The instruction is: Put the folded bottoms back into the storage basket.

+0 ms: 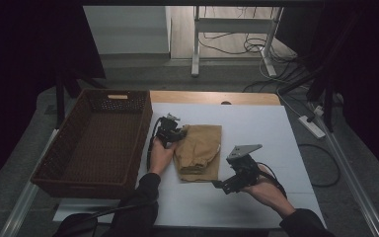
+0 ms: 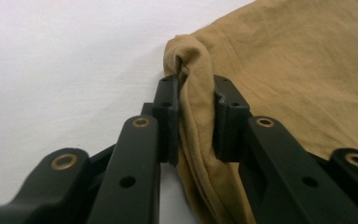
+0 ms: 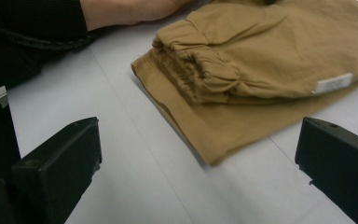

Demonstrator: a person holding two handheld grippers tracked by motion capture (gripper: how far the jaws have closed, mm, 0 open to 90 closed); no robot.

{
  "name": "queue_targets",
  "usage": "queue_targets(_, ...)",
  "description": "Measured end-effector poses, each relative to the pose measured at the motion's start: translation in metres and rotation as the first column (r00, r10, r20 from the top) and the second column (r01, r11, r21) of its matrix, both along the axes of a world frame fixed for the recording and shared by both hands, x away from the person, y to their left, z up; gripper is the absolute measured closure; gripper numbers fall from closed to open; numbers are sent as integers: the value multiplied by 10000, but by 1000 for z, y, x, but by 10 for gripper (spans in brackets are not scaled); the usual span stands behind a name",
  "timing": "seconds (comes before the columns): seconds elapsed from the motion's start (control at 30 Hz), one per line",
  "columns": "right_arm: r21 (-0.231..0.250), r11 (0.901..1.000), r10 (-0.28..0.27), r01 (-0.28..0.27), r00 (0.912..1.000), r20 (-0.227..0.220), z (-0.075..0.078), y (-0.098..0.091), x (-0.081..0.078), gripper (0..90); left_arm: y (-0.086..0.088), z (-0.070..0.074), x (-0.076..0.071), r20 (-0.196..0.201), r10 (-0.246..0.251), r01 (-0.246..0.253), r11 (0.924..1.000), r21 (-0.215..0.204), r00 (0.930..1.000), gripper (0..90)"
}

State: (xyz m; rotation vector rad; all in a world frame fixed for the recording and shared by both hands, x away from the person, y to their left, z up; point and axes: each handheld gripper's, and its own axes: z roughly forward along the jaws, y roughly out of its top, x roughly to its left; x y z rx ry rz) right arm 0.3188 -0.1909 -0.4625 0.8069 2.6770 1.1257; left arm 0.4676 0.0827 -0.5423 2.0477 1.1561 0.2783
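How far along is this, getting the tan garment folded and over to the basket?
Done: the tan garment already lies folded on the white table. In hand: the left gripper is pinching a bunched corner of it. The right gripper is open, short of the cloth. Left, probably: the brown basket holds nothing yet.

I see a dim room around the white tabletop (image 1: 256,123), its far edge showing a bare wooden strip (image 1: 212,97). Beyond lies grey floor (image 1: 143,69), a white desk frame (image 1: 234,29) with tangled cables (image 1: 246,47), and a power strip (image 1: 312,126) off the right edge.
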Motion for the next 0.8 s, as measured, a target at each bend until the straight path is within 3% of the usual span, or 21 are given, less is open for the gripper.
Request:
queue_targets(0.4,-155,9989,435,-440,9986,-310,-9,27,13,0,0,0,0,-22,-3,3,10000,0,10000,743)
queue_targets(0.6,-668,9953,689,-700,9975,-182,-16,44,19,0,0,0,0,-19,4,-4,10000,-9,10000,743)
queue_targets(0.8,-640,9957,651,-672,9973,-338,-22,60,25,0,0,0,0,-28,3,-3,10000,-18,10000,743)
